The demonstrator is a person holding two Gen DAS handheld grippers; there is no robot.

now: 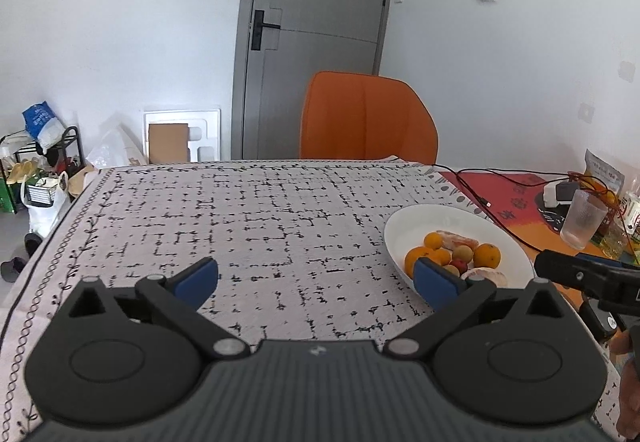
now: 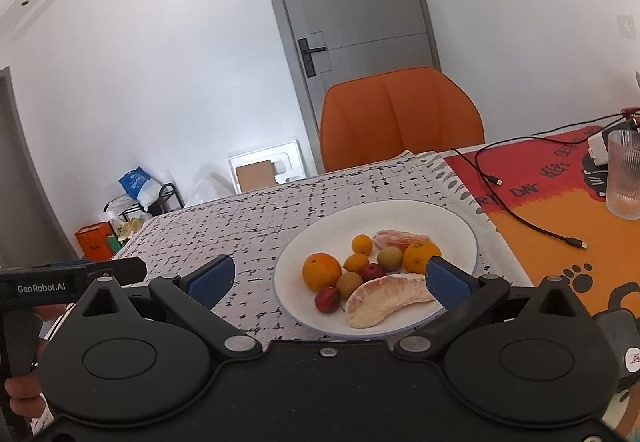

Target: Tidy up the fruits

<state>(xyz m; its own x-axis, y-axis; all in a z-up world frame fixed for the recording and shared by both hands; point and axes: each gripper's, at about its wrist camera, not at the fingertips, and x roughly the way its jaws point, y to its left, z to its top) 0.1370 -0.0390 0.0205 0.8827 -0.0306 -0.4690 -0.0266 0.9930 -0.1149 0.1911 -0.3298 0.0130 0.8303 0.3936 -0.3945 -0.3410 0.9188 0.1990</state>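
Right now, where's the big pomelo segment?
In the right wrist view, the pomelo segment lies at the near edge of the white plate, just right of a red fruit, between the open right gripper's fingers.

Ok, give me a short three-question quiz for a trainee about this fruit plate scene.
1. True or false: both grippers, left and right, are open and empty.
2. Which fruit on the plate lies nearest the right gripper: A) pomelo wedge B) small orange C) peeled citrus segment?
3. What stands on the orange mat to the right of the plate?

Key: 1 true. 2 A. 3 a ribbed glass.
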